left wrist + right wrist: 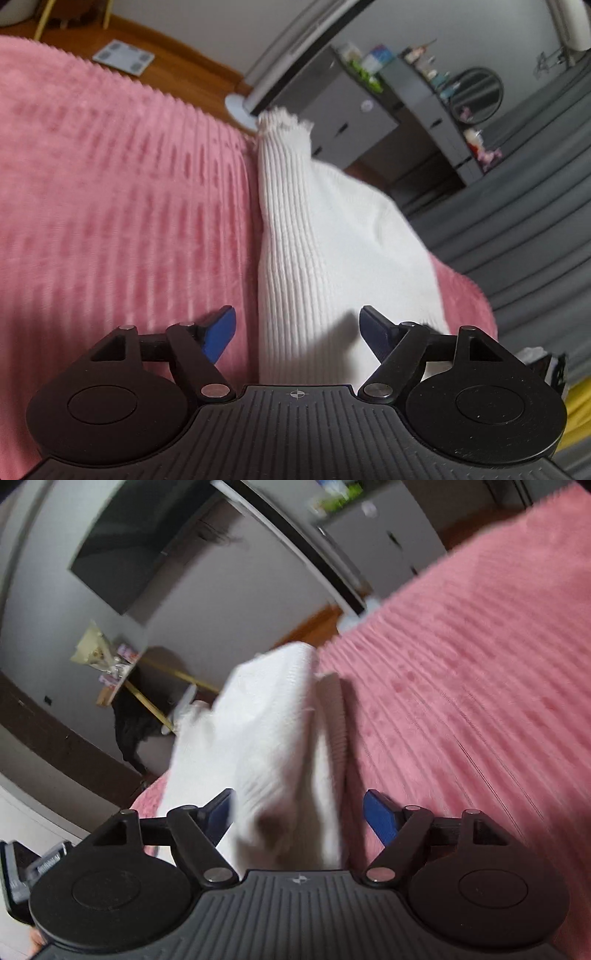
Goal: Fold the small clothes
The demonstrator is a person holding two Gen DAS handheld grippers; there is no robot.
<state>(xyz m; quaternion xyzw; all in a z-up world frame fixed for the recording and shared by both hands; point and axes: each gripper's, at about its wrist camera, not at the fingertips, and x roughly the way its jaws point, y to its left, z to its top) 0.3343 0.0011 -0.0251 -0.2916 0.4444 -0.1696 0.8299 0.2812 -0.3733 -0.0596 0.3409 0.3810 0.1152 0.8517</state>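
Note:
A small white ribbed knit garment (314,240) lies lengthwise on a pink ribbed blanket (110,184), its frilled end pointing away toward the bed's far edge. My left gripper (297,314) is open, blue pads wide apart, with the garment's near end lying between and below them, touched by neither pad. In the right wrist view the same garment (266,720) is blurred and bunched along the edge of the blanket (461,664). My right gripper (299,797) is open too, with the cloth running between its fingers but not pinched.
Past the bed's edge are a wooden floor with a bathroom scale (123,57), a grey cabinet (351,110), a round mirror (476,94) and grey drapery (535,221). The right wrist view shows a dark wall screen (122,546) and a small cluttered table (110,664).

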